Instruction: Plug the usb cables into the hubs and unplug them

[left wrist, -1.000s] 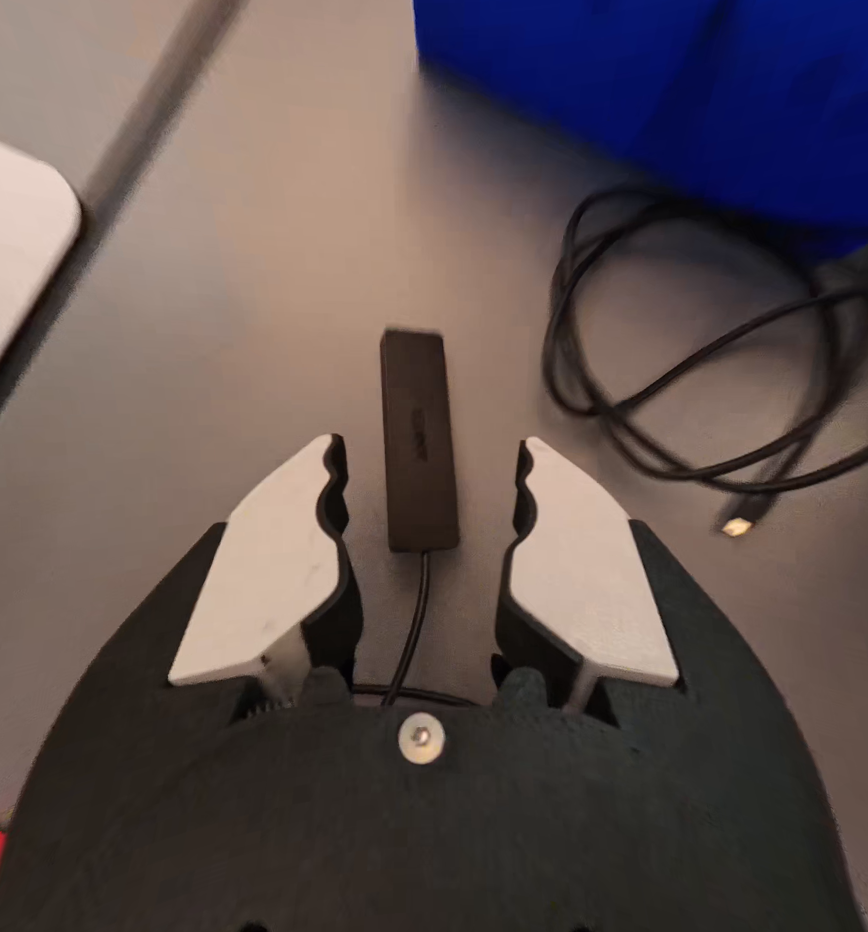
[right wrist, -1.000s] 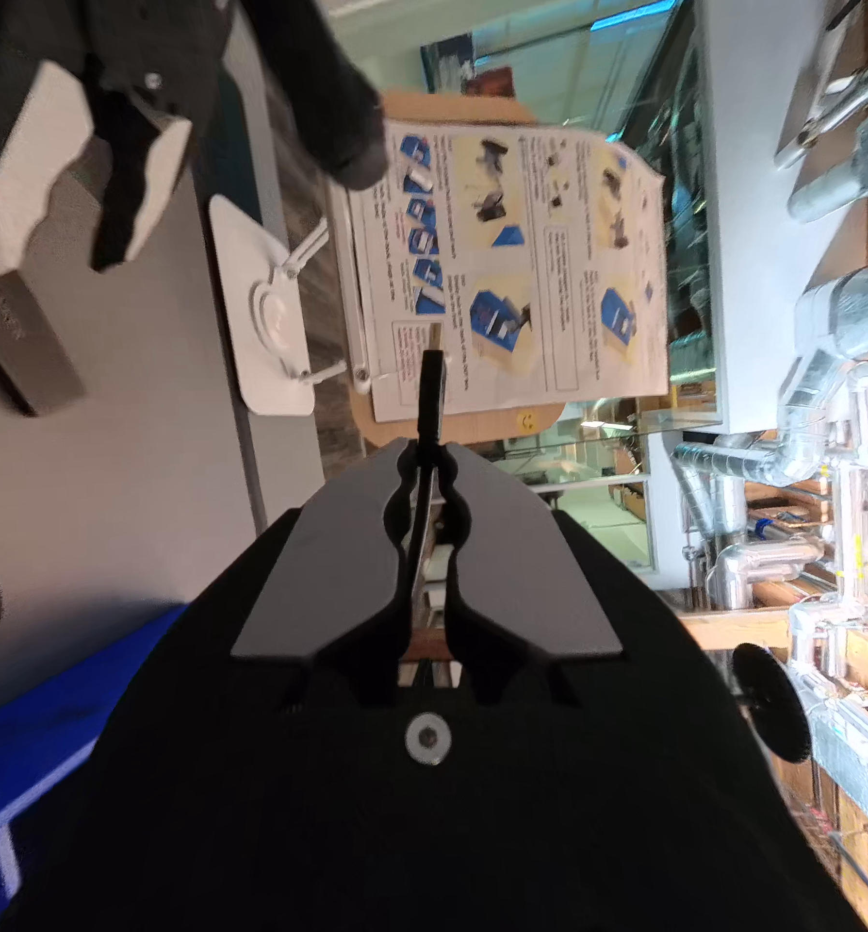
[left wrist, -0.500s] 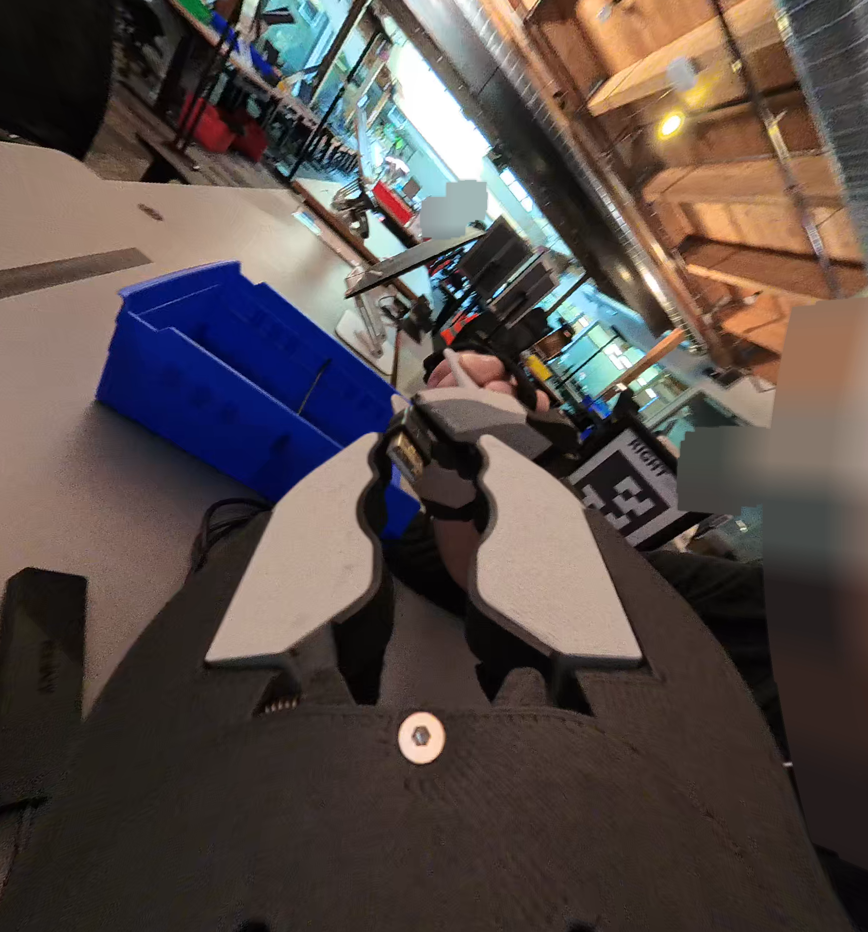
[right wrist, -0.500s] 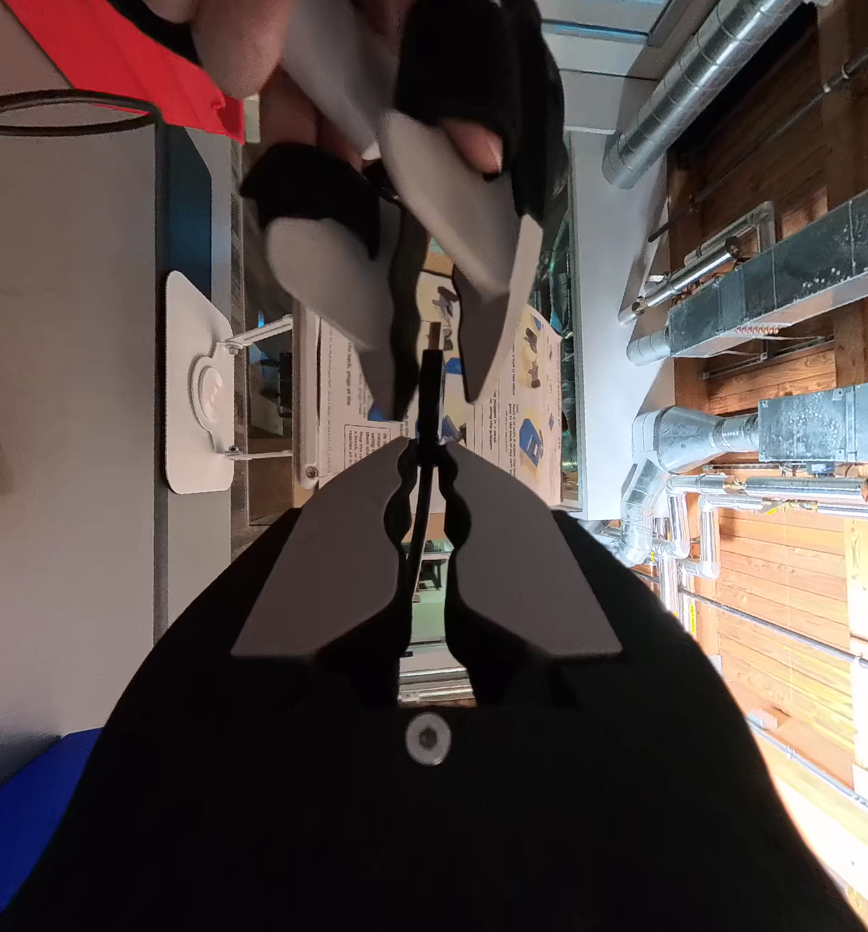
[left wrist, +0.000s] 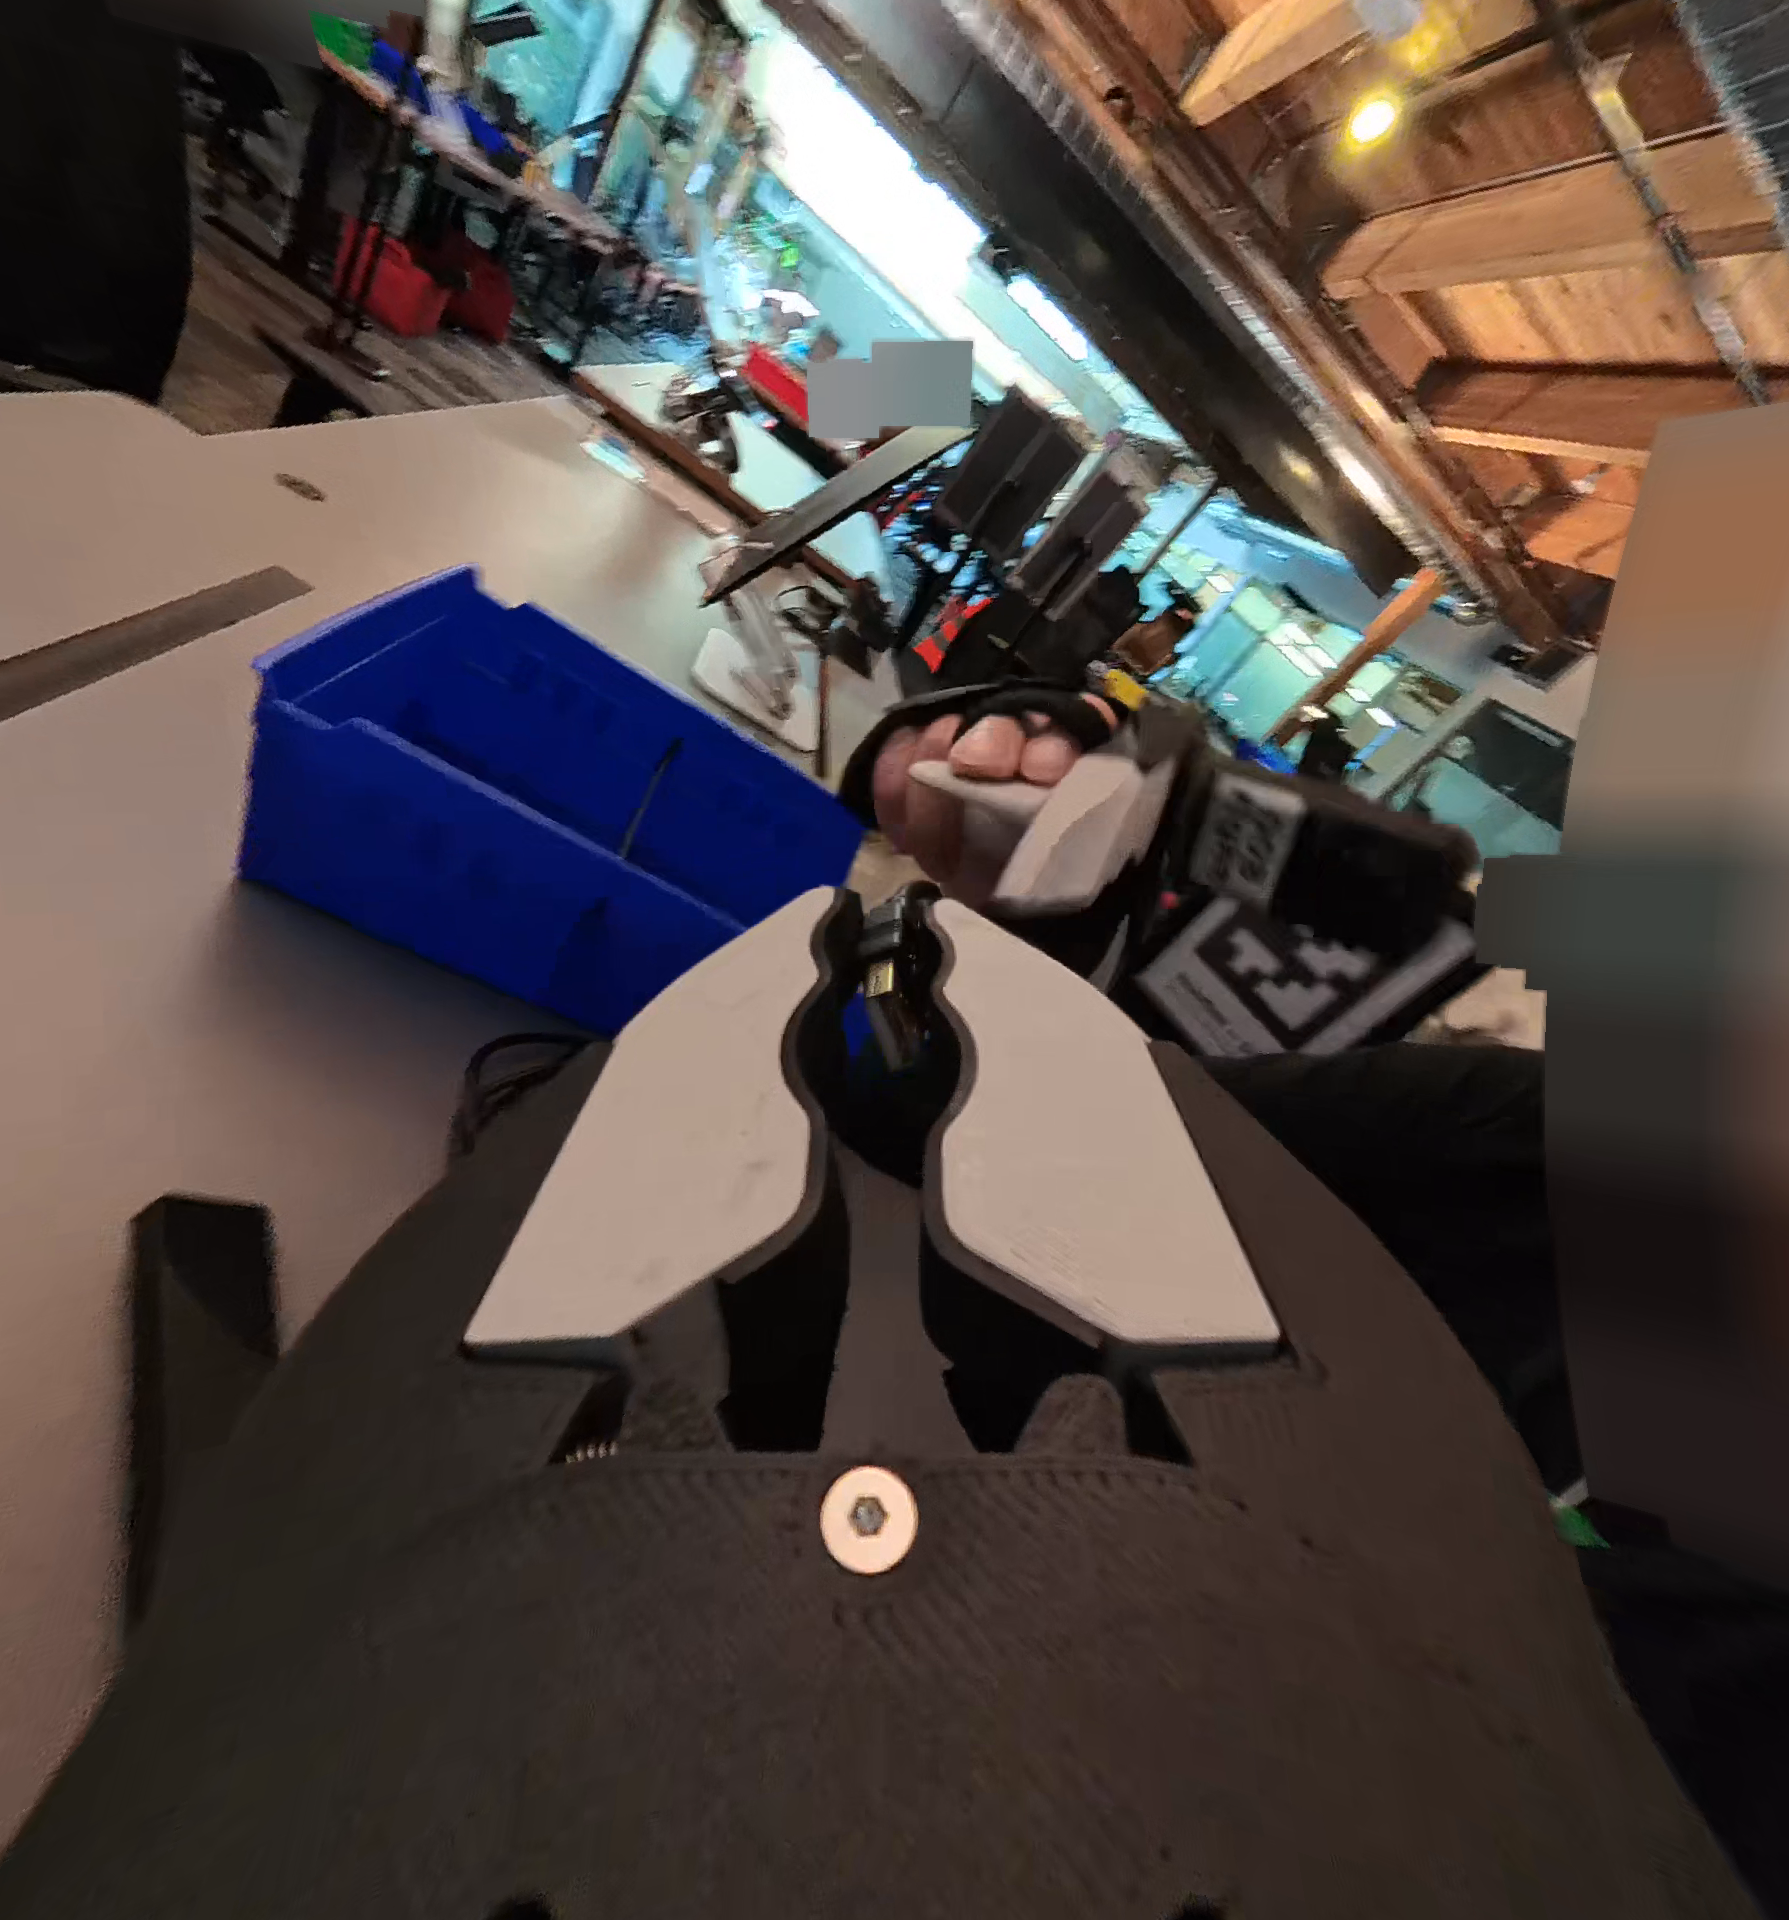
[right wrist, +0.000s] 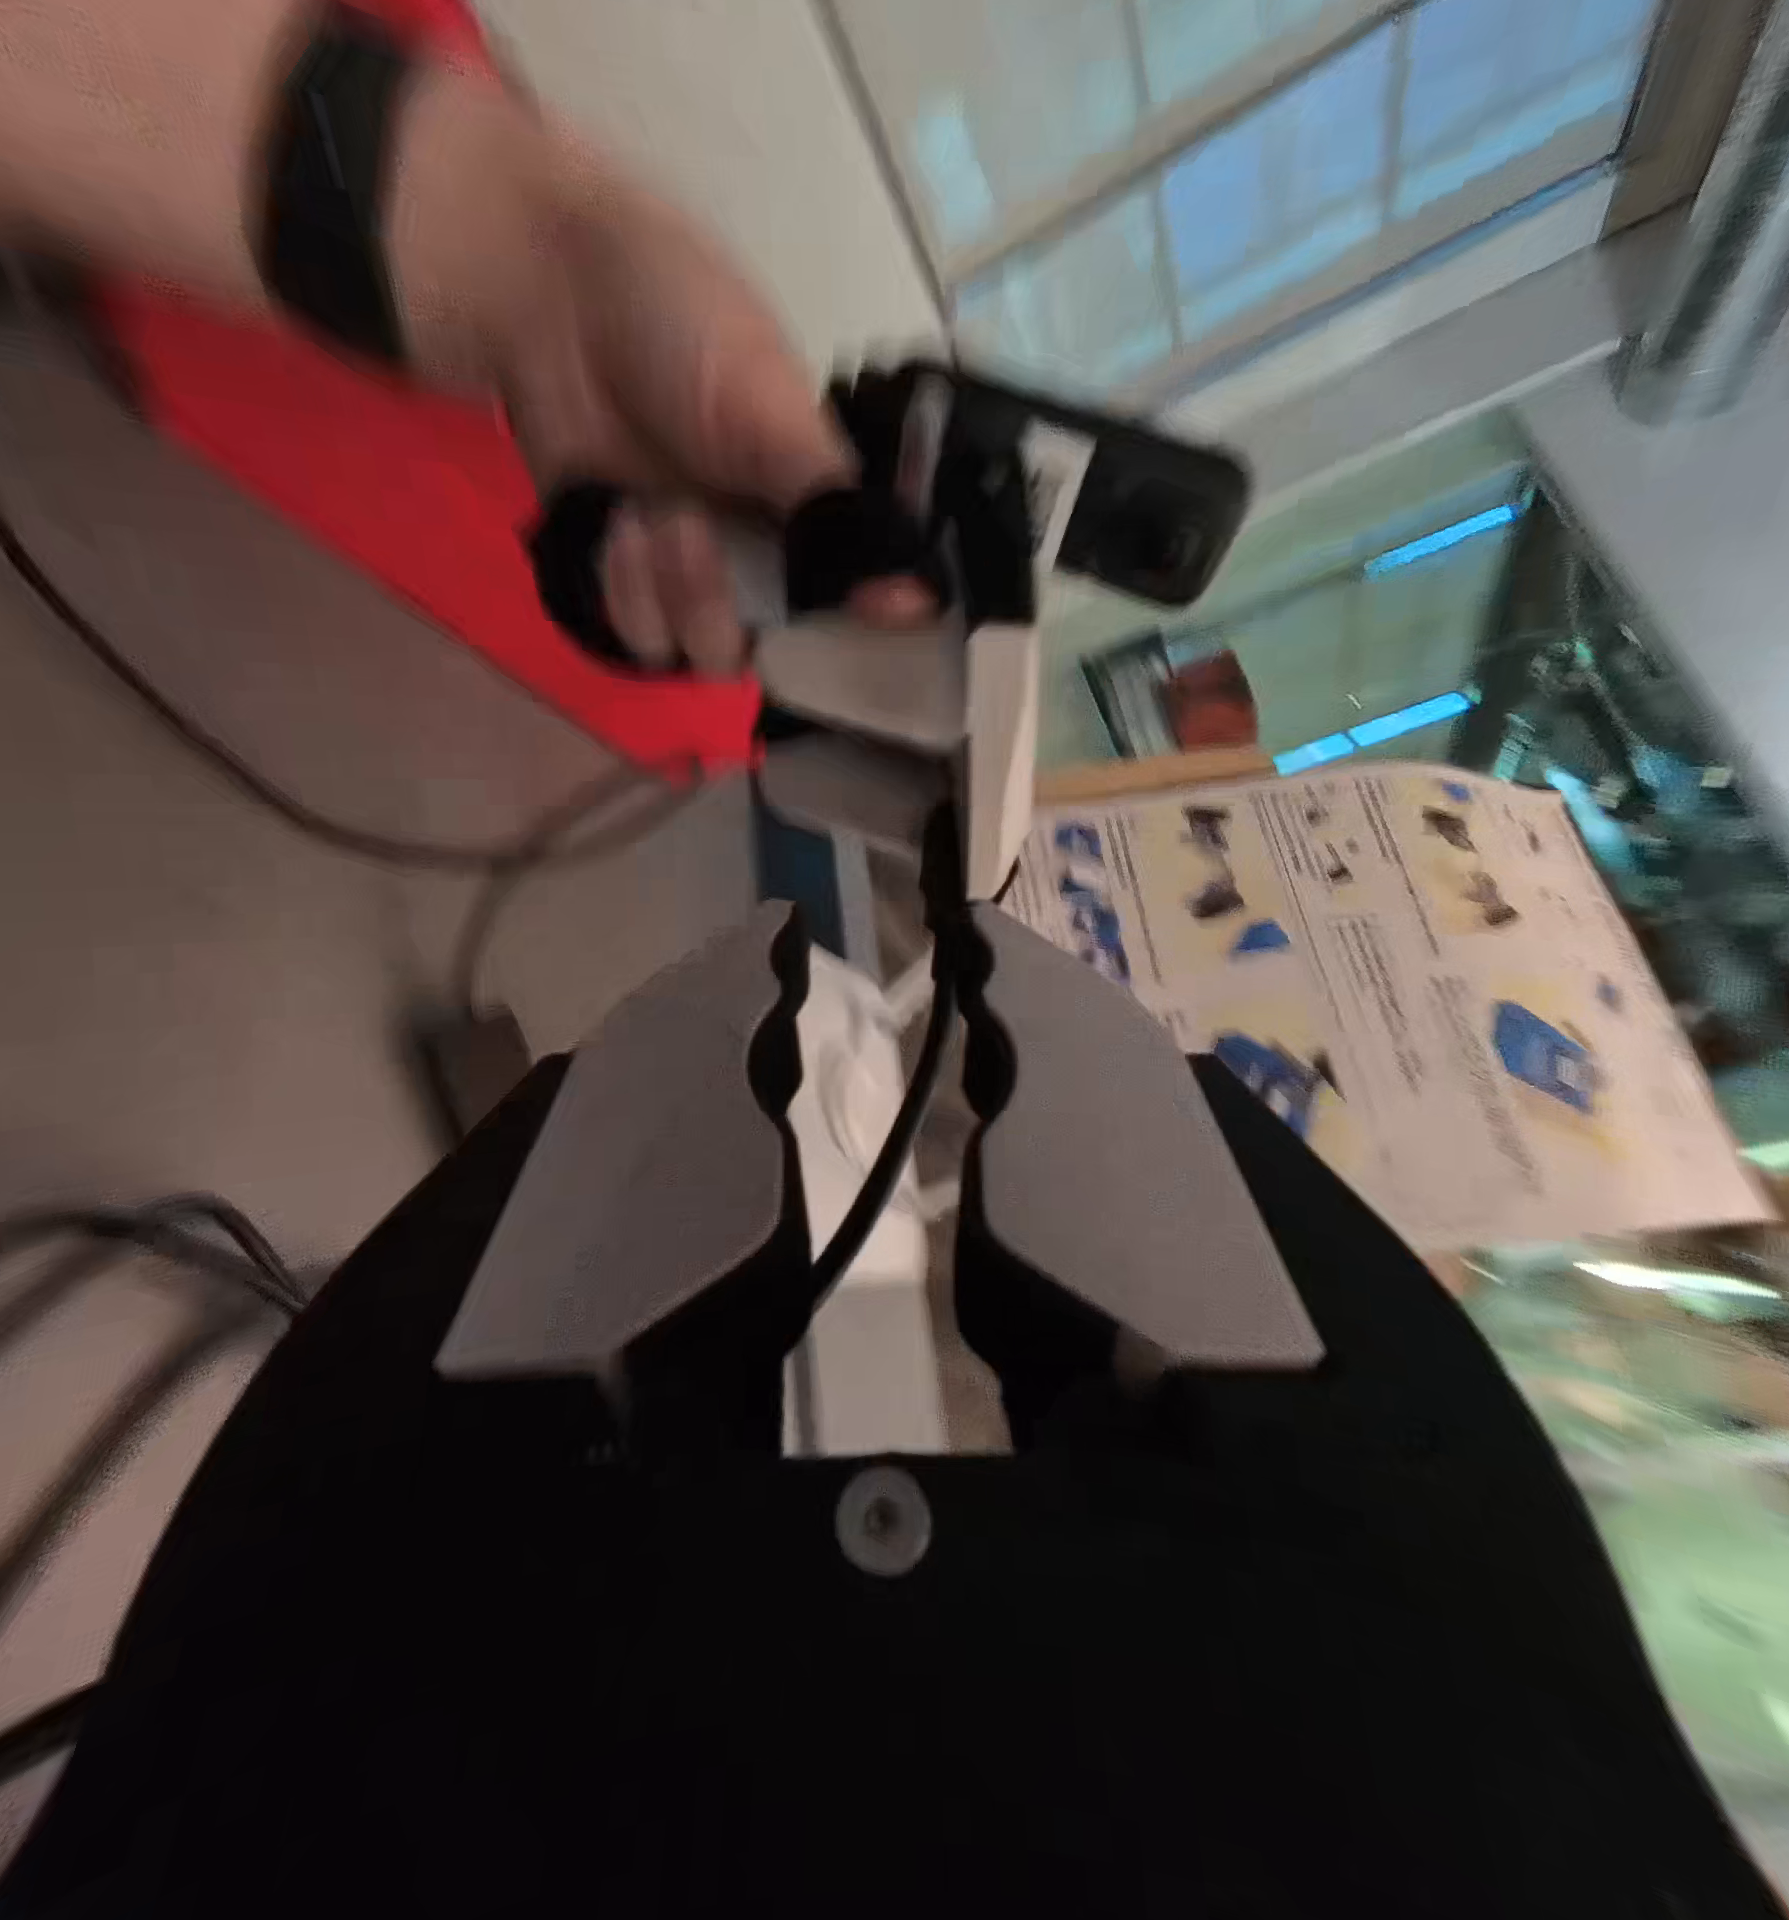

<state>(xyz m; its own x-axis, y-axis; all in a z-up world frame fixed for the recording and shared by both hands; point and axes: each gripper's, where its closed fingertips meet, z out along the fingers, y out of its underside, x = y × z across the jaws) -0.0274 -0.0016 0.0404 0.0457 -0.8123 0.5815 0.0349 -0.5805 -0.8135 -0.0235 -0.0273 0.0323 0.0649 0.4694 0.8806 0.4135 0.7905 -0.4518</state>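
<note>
Left gripper (left wrist: 882,914) pinches USB plug (left wrist: 890,992) (right gripper (right wrist: 885,920) parted).

Two grippers are up off the table: the left gripper (left wrist: 882,914) and the right gripper (right wrist: 885,920). One usb plug (left wrist: 890,987). One black hub (left wrist: 206,1340) by the table's near edge. One blue bin (left wrist: 516,790) farther back. One printed sheet (right wrist: 1409,987).
</note>
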